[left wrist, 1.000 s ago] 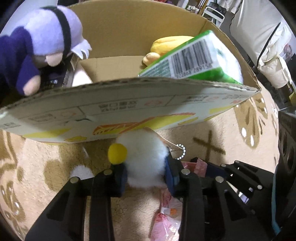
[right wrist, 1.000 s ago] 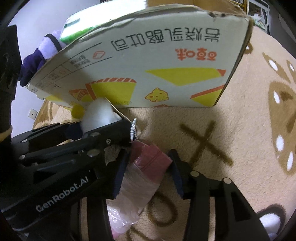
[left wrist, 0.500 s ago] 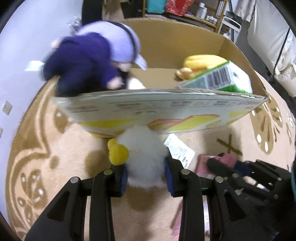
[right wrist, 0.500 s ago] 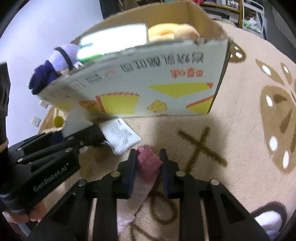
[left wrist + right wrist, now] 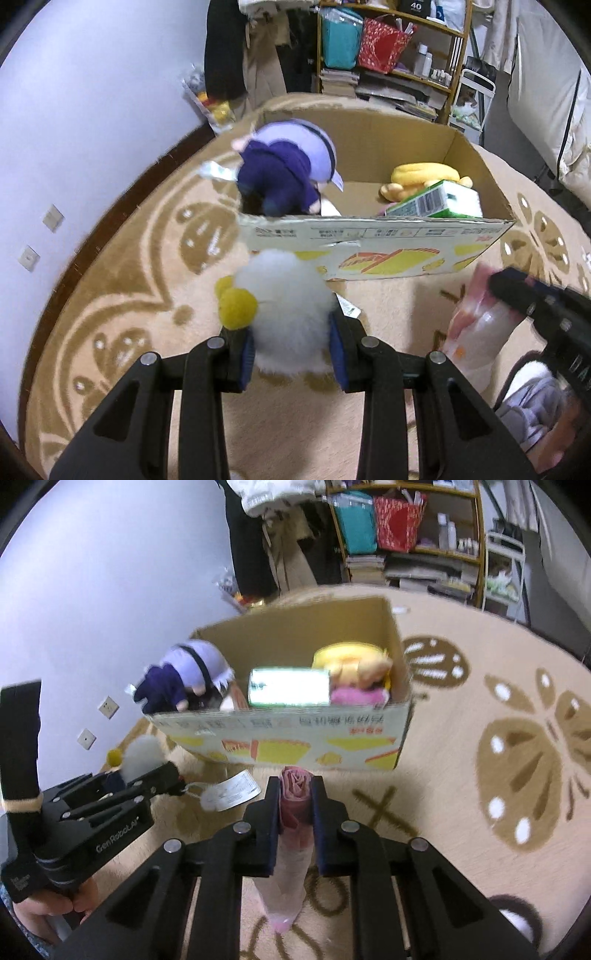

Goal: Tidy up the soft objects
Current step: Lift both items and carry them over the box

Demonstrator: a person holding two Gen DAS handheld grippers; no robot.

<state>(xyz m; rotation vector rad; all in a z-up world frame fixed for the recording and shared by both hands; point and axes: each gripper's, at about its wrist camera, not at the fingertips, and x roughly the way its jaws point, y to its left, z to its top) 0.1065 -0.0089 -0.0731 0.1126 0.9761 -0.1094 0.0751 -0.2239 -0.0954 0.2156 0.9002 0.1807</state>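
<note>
1. The left gripper point(image 5: 291, 347) is clamped on a white fluffy plush point(image 5: 286, 314) with yellow pompom feet, held above the patterned rug point(image 5: 122, 295), just in front of the cardboard box point(image 5: 373, 254)
2. A paper tag point(image 5: 231, 790) hangs from that plush
3. The right gripper point(image 5: 295, 812) is closed around a rolled pink plastic bag point(image 5: 293, 805), near the box's front wall
4. Inside the box: a purple doll point(image 5: 284, 173) leaning over the left edge, a yellow plush point(image 5: 421, 177), and a green carton point(image 5: 436, 201)
</note>
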